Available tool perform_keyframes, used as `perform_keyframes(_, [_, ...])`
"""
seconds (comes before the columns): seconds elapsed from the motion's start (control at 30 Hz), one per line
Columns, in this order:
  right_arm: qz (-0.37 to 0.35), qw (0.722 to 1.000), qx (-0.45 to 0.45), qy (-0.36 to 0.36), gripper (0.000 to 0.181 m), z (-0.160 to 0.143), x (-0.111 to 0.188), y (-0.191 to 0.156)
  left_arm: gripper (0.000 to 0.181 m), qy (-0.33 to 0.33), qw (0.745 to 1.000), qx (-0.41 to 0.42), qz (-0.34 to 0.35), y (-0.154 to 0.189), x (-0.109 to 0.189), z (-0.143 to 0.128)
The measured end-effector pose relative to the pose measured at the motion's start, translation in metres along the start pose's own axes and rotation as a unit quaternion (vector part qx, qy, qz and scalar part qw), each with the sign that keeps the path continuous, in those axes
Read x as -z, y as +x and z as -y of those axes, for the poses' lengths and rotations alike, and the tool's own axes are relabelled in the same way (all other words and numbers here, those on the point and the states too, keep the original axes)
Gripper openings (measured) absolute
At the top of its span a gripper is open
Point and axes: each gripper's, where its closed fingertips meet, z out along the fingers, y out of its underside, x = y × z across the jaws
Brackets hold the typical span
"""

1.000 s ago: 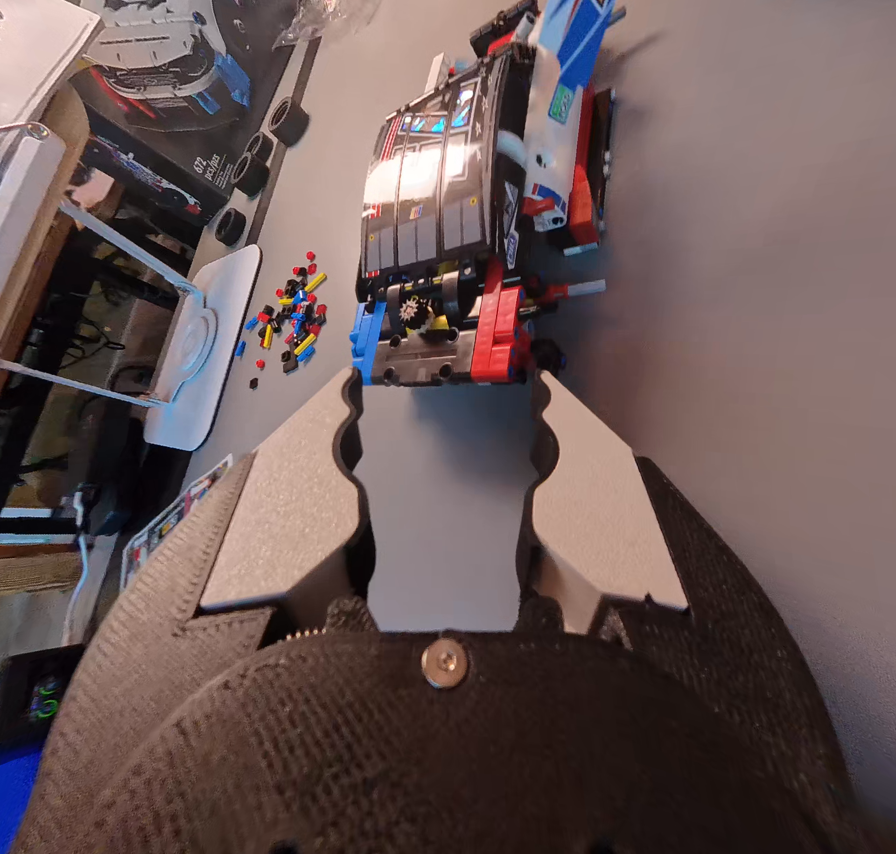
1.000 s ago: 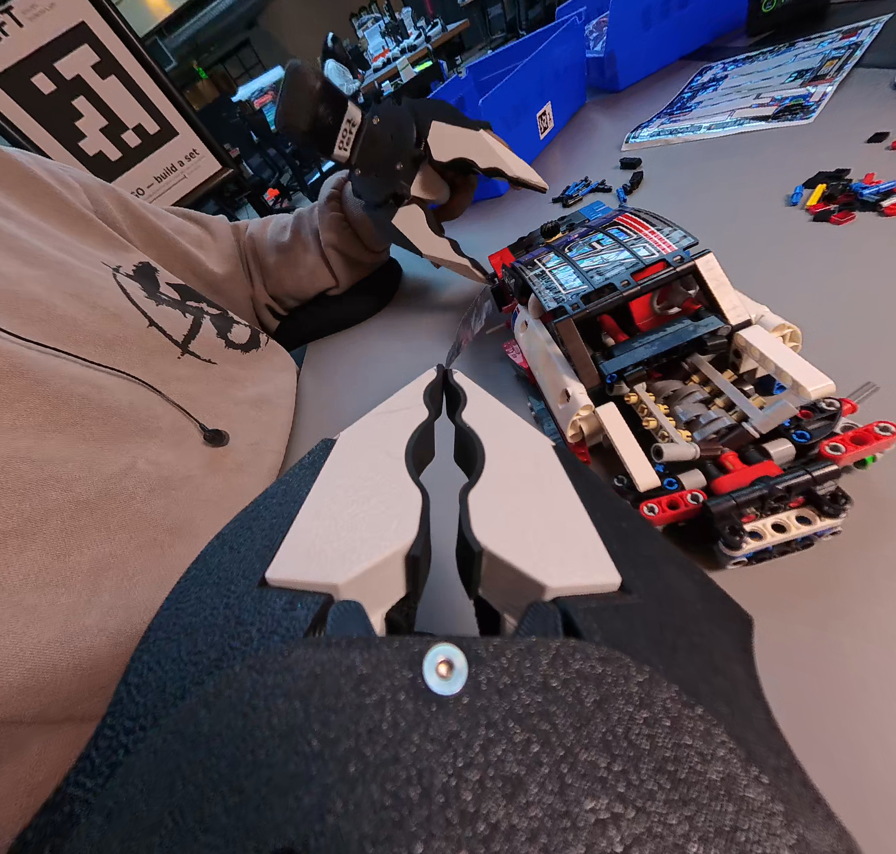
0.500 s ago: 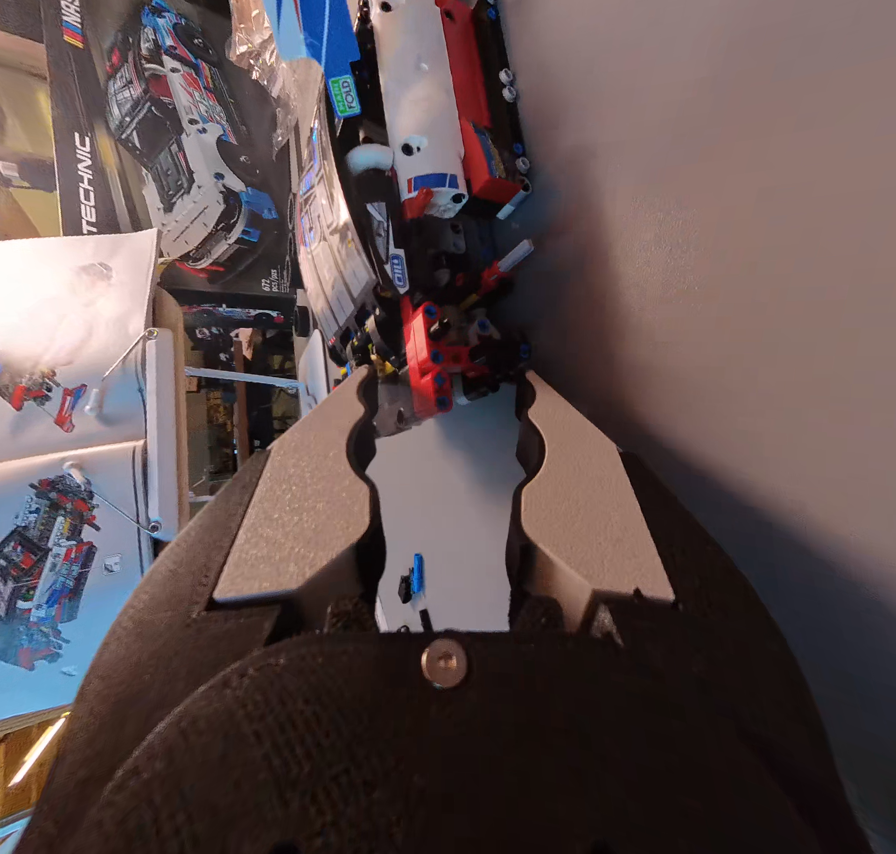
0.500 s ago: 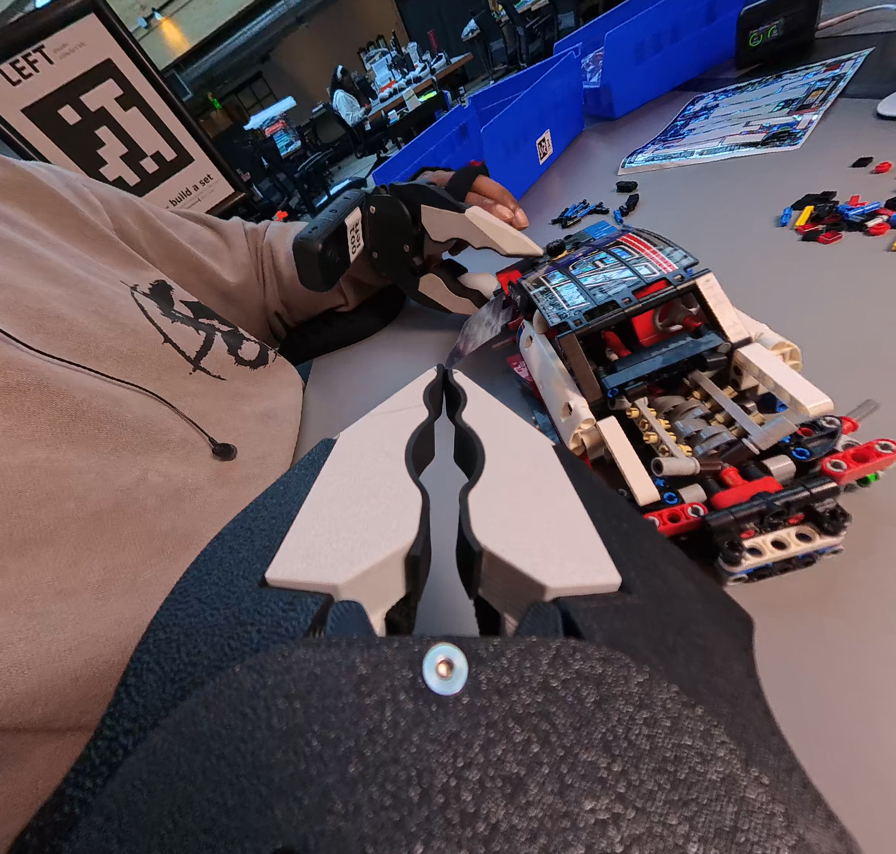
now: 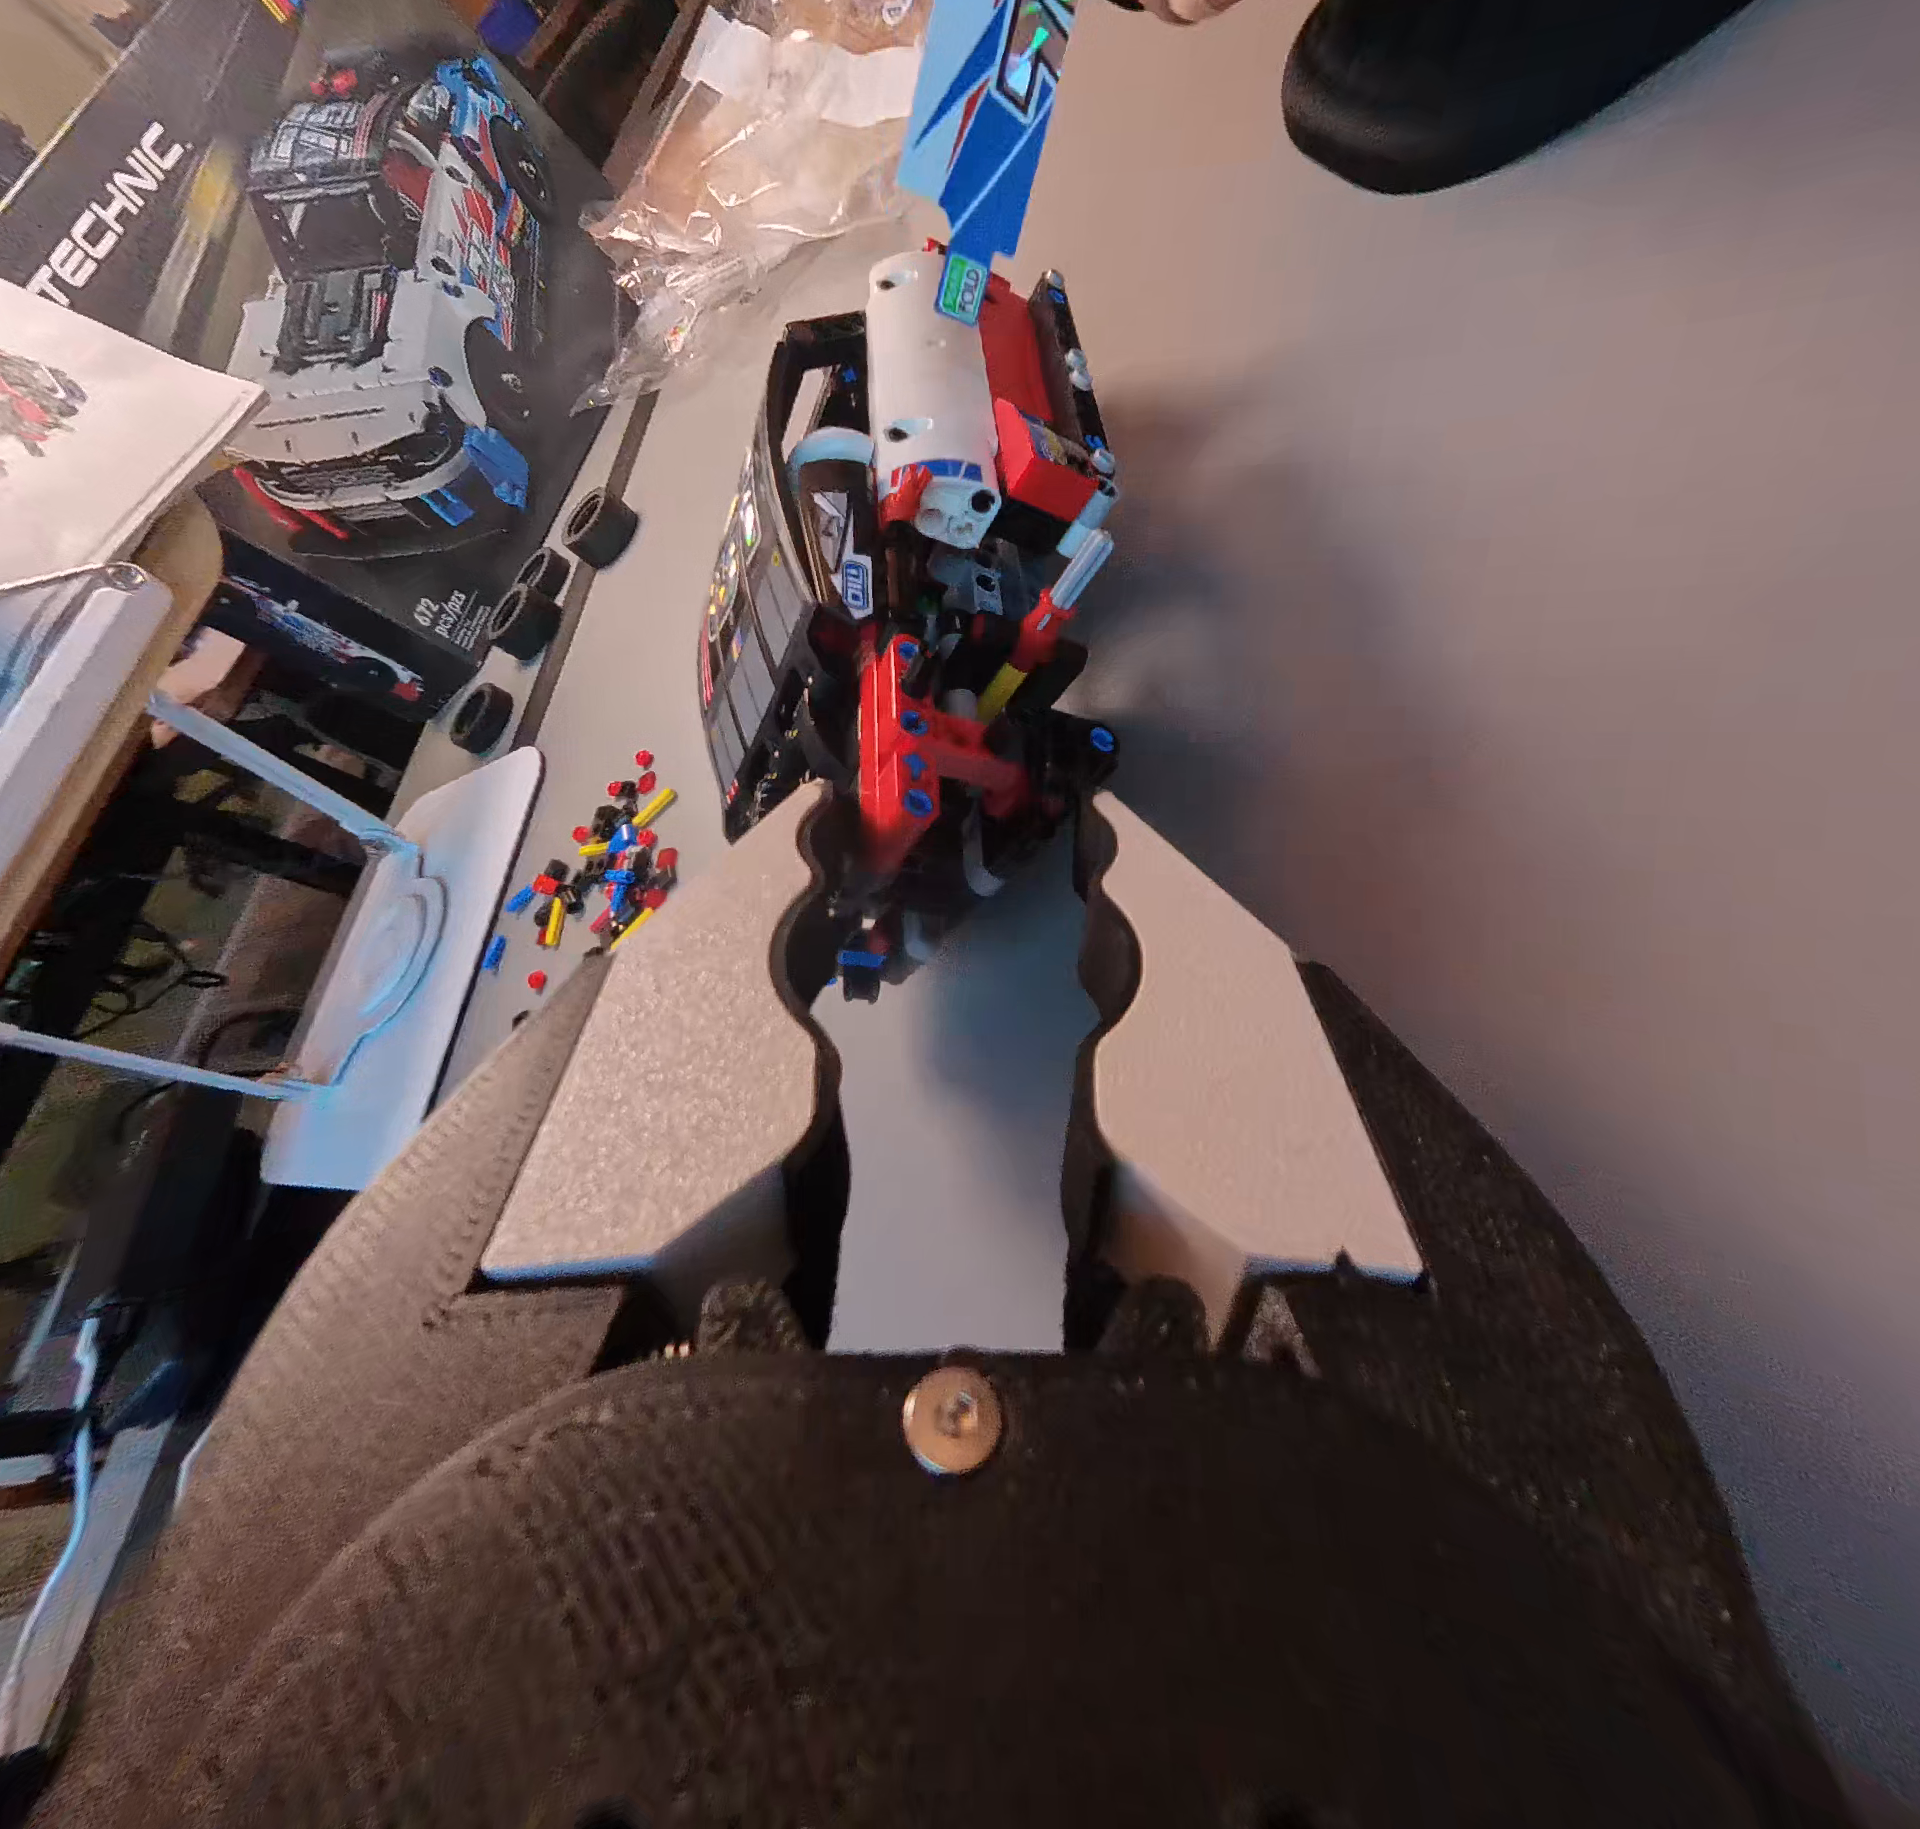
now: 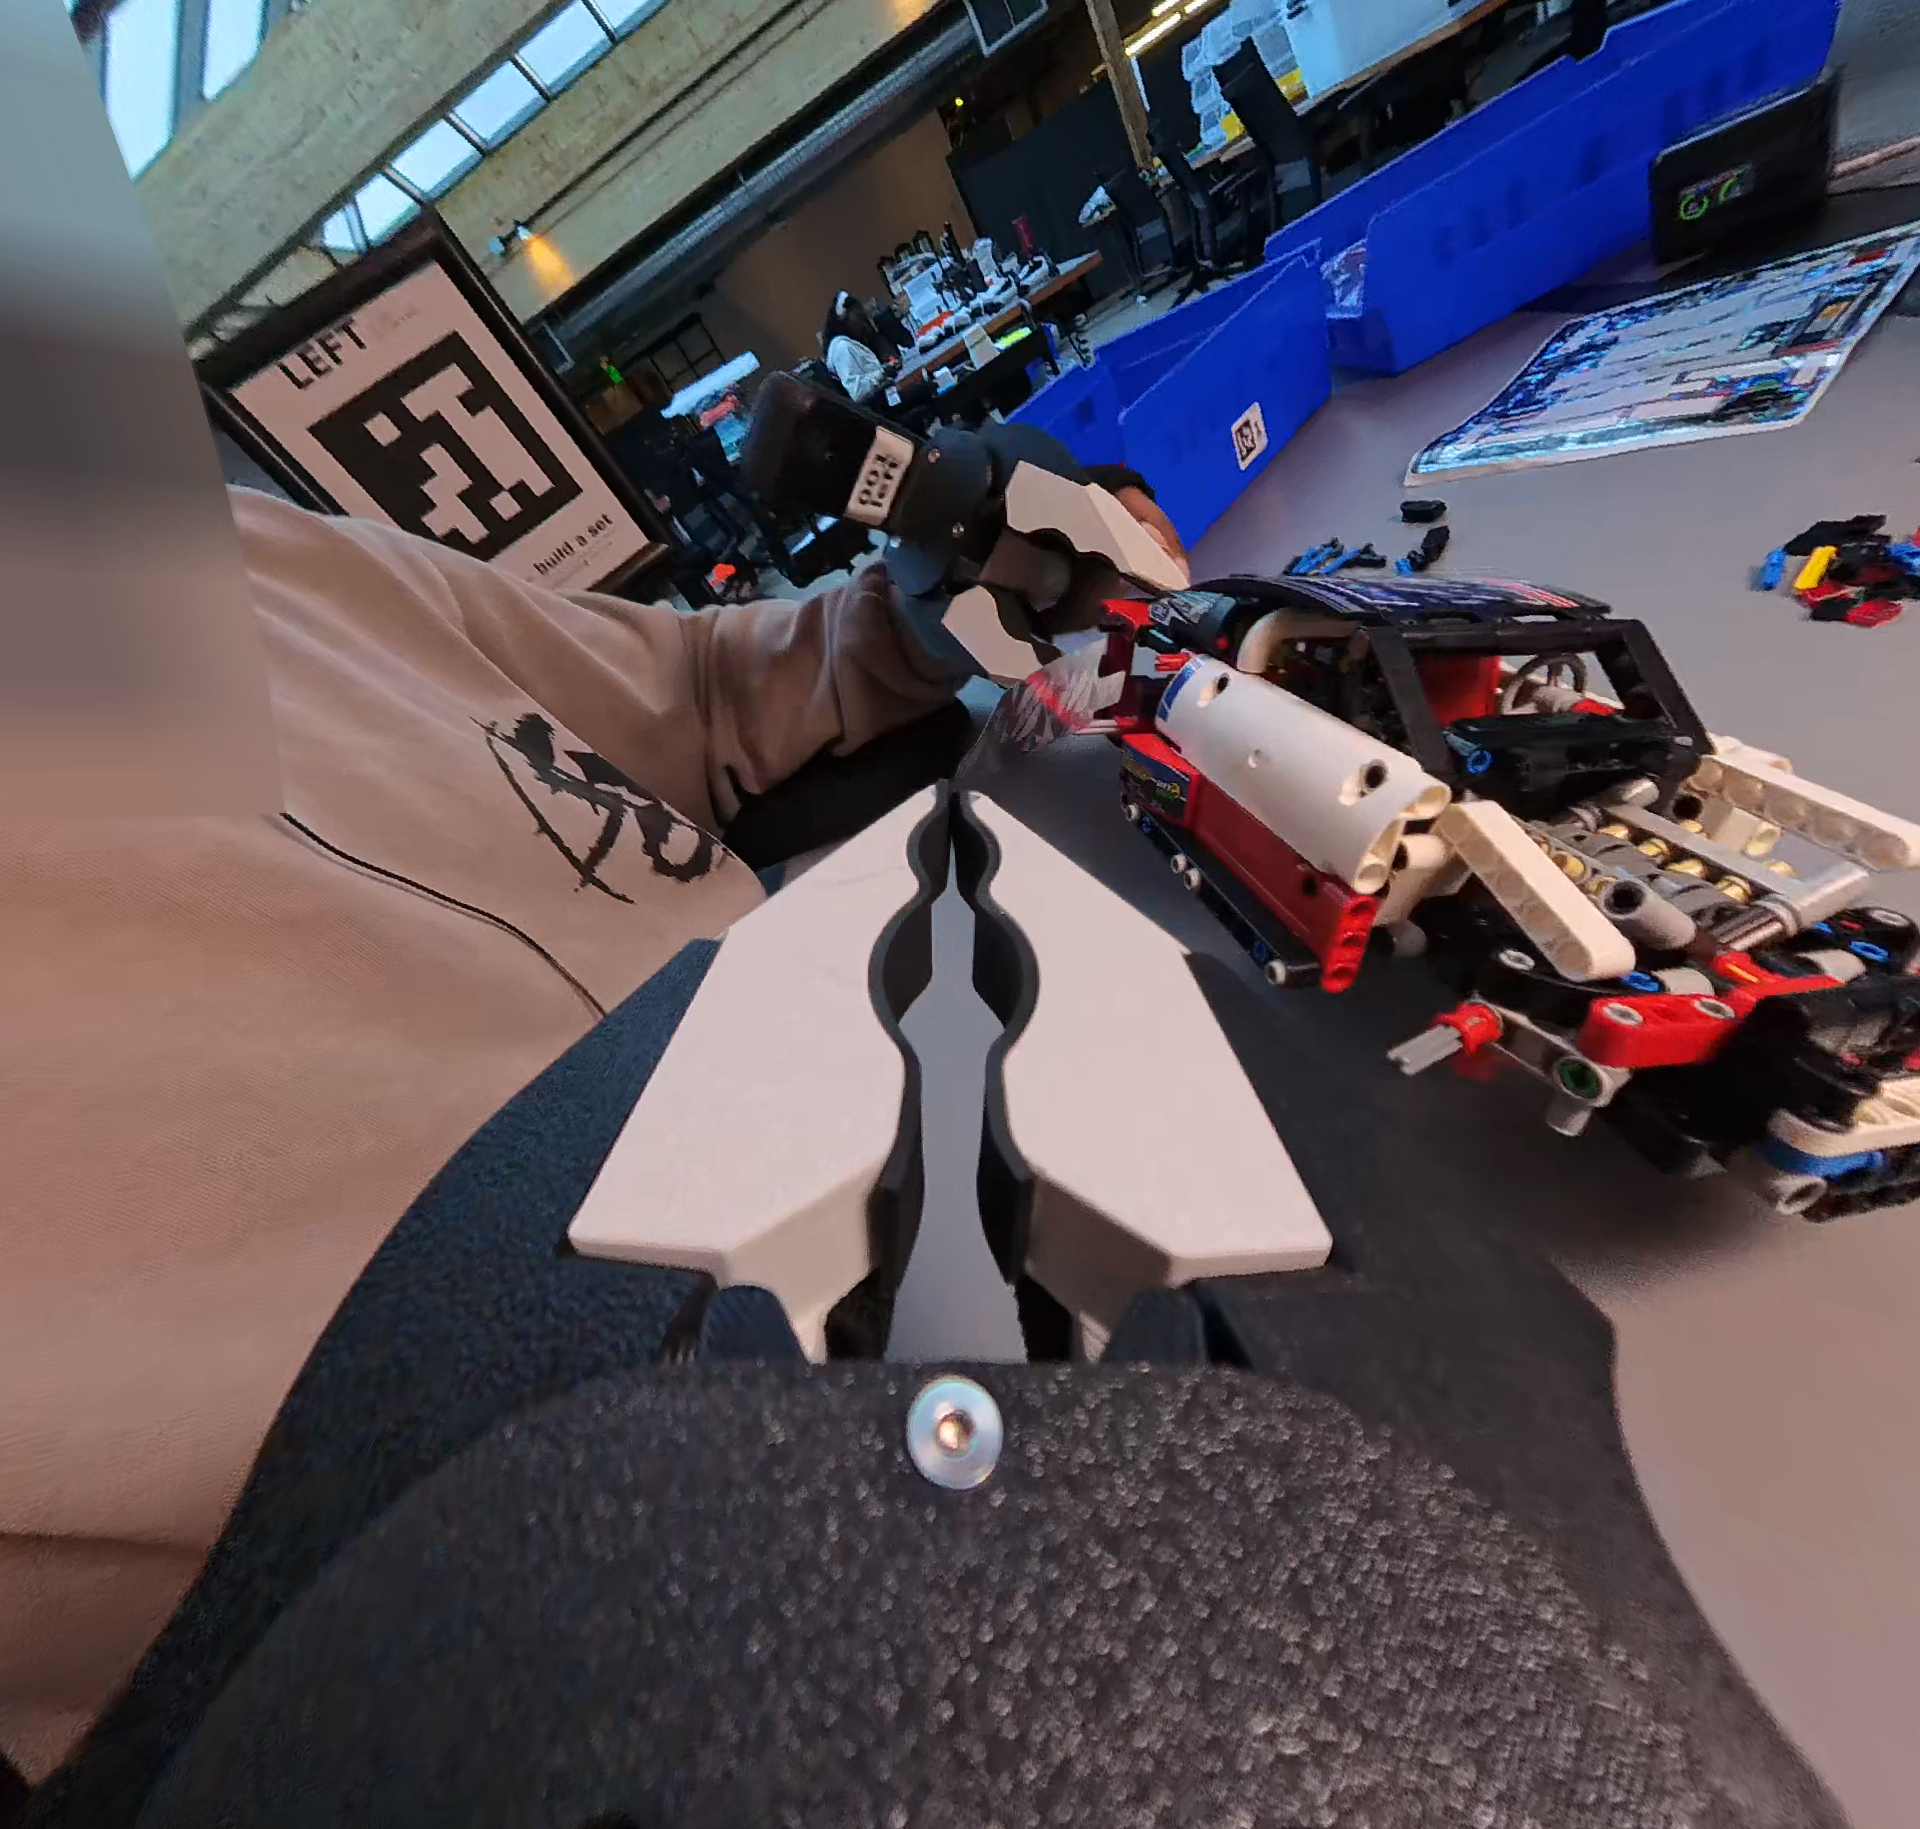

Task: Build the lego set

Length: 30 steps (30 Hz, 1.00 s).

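**Left gripper spread around the car's end, right gripper pinching a sticker strip**

The left gripper (image 5: pixel 951 870) has its pale fingers spread wide, straddling the red-and-black beam end of the partly built red, white and black brick race car (image 5: pixel 925 574), which stands on the grey surface (image 5: pixel 1558 740); whether the fingers touch the car cannot be told. The right gripper (image 6: pixel 954 811) is pressed nearly closed, its tips pinching the end of a glossy blue, white and red sticker strip (image 6: pixel 1049 709) that runs to the car's near side, by the white curved panel. Left of the car, as the left wrist view shows it, lie a scatter of small red, yellow, blue and black loose pieces (image 5: pixel 603 875), four black rubber tyres (image 5: pixel 540 605), a crumpled clear plastic bag (image 5: pixel 758 148) and the dark printed set box (image 5: pixel 343 325).
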Motion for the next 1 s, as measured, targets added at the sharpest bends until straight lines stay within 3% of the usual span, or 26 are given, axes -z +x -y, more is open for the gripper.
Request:
perform_keyframes(0.37, [0.048,0.996,-0.078,-0.025,0.0,0.04,-0.014,-0.016,0.042,0.048,0.997,0.056,-0.034,-0.006,0.013,-0.002])
perform_keyframes(1.0, [0.052,0.984,-0.159,-0.057,0.0,0.017,-0.026,0.035,0.042,0.084,0.992,0.079,-0.05,-0.009,0.015,-0.002])
